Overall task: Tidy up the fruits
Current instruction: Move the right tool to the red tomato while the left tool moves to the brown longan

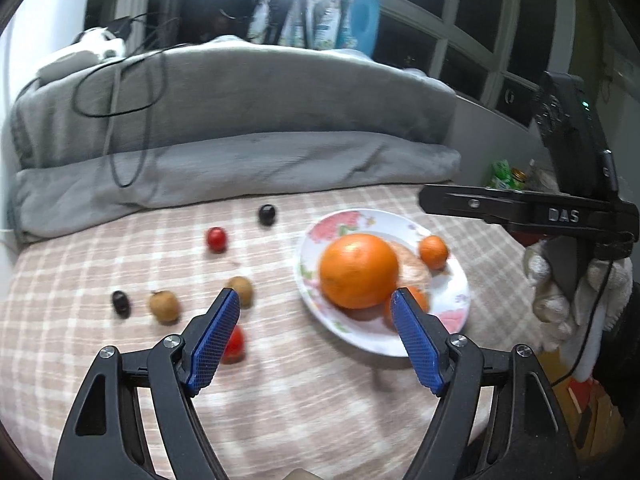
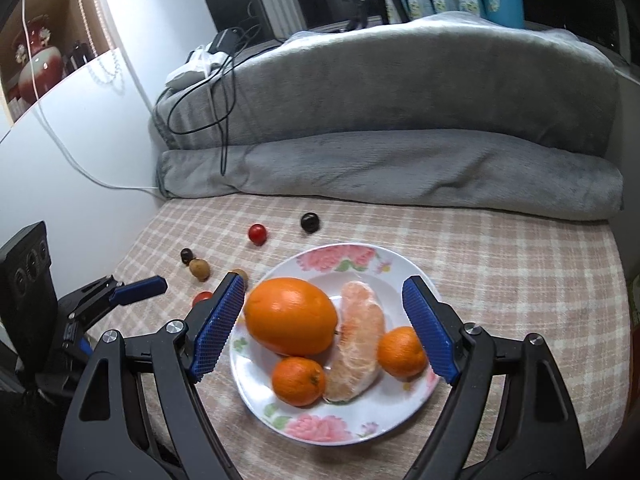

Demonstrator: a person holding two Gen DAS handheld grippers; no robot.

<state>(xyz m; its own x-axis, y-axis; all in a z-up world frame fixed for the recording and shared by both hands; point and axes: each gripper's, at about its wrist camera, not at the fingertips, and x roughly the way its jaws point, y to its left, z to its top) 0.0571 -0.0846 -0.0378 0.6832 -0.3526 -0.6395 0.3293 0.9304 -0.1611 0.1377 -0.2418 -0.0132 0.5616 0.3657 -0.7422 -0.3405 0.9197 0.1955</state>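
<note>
Left gripper point(image 1: 316, 300) and right gripper point(image 2: 324, 288) both spread wide, gripping nothing. Big orange point(image 2: 291, 315) sat on the floral plate point(image 2: 340, 428); small fruits lay loose on the checked cloth point(image 1: 120, 256).

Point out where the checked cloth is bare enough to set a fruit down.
Free: the checked cloth right of the plate, up to the grey blanket, and the near strip in front of the plate. Crowded: left of the plate, where the cherry tomato, dark grapes and brown fruits lie scattered.
</note>
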